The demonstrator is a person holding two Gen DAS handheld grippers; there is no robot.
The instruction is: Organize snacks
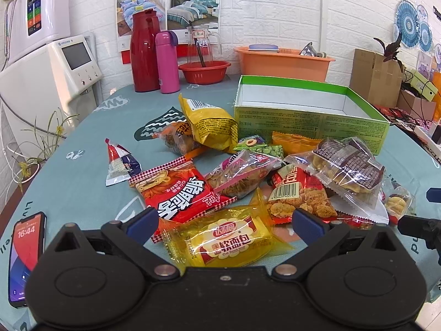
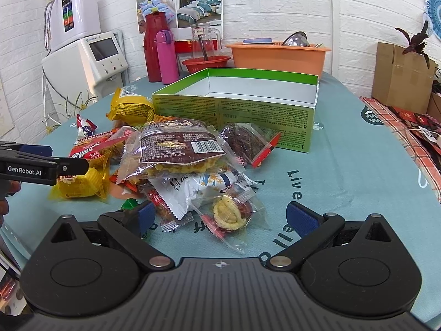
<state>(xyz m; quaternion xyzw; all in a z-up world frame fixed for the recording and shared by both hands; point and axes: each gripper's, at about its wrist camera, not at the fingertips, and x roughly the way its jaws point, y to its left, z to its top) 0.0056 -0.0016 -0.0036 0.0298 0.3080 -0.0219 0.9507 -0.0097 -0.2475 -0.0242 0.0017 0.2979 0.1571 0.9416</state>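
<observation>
Several snack packets lie in a pile on the teal tablecloth before an open green box (image 1: 311, 122) (image 2: 234, 110), whose white inside holds nothing. My left gripper (image 1: 226, 220) is open, its blue pads on either side of a yellow bread packet (image 1: 226, 241) (image 2: 80, 184) and just above it. A red noodle packet (image 1: 176, 190) lies behind that packet. My right gripper (image 2: 220, 215) is open too, straddling a small clear-wrapped pastry (image 2: 228, 212) at the pile's near edge. A clear packet with a brown label (image 2: 179, 149) (image 1: 347, 165) tops the pile. The left gripper's body (image 2: 41, 165) shows in the right wrist view.
A phone (image 1: 26, 256) lies near the table's left edge. At the back stand a red flask (image 1: 144, 52), a pink bottle (image 1: 166, 62), a glass jug in a red bowl (image 1: 204, 70) and an orange tub (image 1: 284, 63). Cardboard boxes (image 2: 399, 77) sit off right.
</observation>
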